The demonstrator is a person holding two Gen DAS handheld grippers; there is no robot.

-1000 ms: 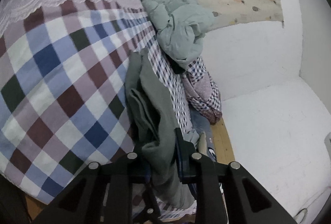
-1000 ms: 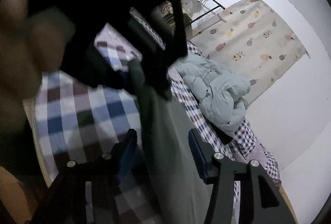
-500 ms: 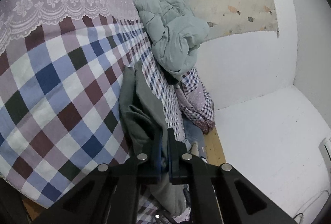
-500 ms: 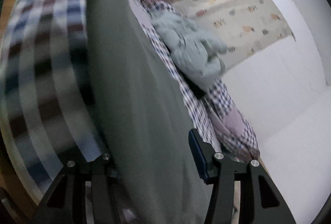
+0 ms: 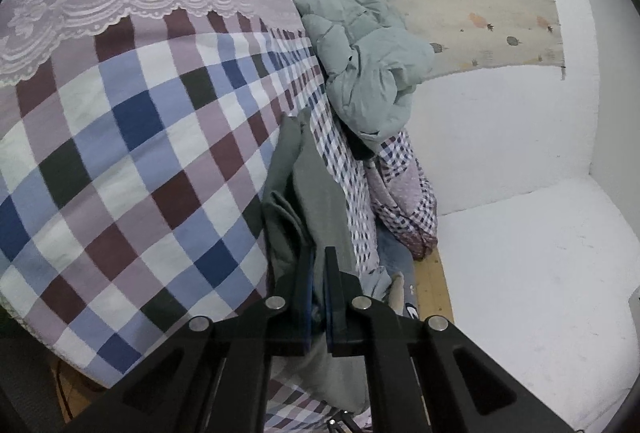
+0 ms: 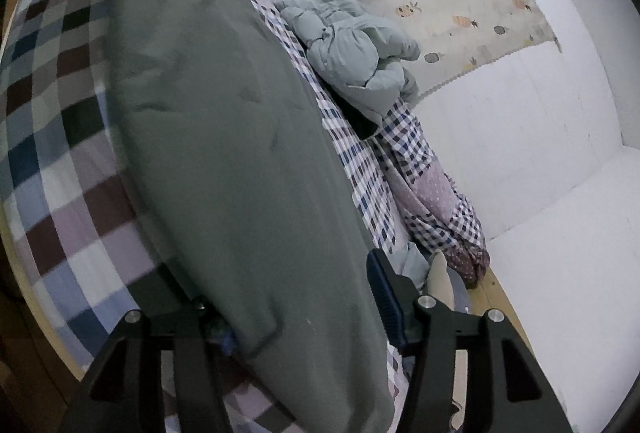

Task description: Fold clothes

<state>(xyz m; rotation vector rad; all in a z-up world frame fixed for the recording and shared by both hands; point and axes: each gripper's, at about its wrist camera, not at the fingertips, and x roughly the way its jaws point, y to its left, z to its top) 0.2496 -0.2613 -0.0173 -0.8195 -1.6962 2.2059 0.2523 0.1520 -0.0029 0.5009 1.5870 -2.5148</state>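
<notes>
The left gripper has its jaws pinched together on a bunched edge of the green garment, with cloth showing both between them and hanging below. From that grip the garment runs straight ahead, away from the jaws, as a narrow strip on the checked bed cover, so its long axis lies along the line the gripper points. The right gripper has its jaws partway apart and opening; the garment drapes broad and smooth over the gap and hides the left jaw, and the blue pad of the right jaw seems to stand clear of the cloth, though the drape makes that hard to be sure of. There too the garment stretches lengthwise ahead along the bed. Judged from this, the left hand alone has hold, and the right must find a fresh edge. Farther off, a pale padded jacket lies crumpled by the white wall.
</notes>
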